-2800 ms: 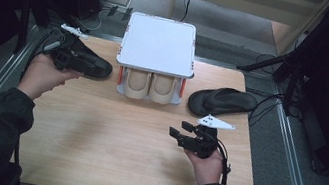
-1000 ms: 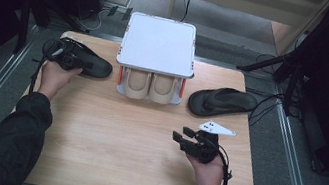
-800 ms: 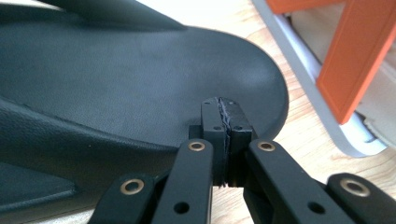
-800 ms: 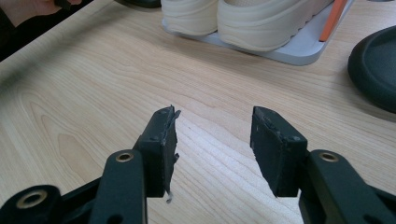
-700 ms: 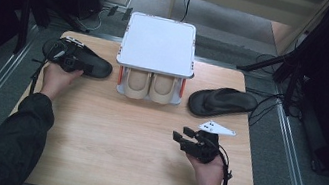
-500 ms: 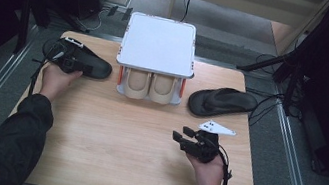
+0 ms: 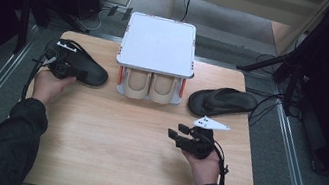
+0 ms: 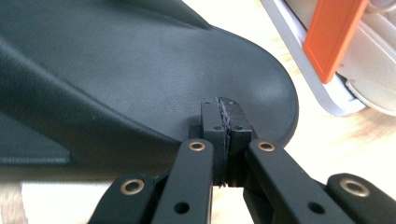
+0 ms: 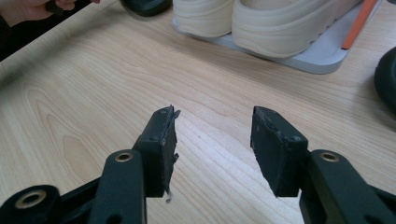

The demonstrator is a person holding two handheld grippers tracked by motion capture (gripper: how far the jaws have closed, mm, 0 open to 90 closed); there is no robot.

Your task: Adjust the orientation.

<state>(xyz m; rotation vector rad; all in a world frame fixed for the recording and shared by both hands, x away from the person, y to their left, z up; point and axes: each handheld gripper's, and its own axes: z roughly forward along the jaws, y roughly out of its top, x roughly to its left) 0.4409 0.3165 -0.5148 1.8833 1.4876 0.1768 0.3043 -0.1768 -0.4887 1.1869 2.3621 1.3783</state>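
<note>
A white two-tier rack (image 7: 158,46) is set at the table's (image 7: 129,168) far edge; a pair of cream shoes (image 7: 152,87) is held on its lower shelf, toes outward. The left gripper (image 7: 61,68) is pressed, jaws together with nothing between, against the black slipper (image 7: 86,68) lying left of the rack. The right gripper (image 7: 180,138) is held above bare wood, jaws apart and empty. A second black slipper (image 7: 222,101) is seen right of the rack.

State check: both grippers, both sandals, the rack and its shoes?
Left gripper: jaws shut, empty, over left sandal.
Right gripper: jaws open, empty, above table.
Left sandal: flat on table.
Right sandal: flat on table, untouched.
Rack: upright.
Shoes: side by side under its top.
</note>
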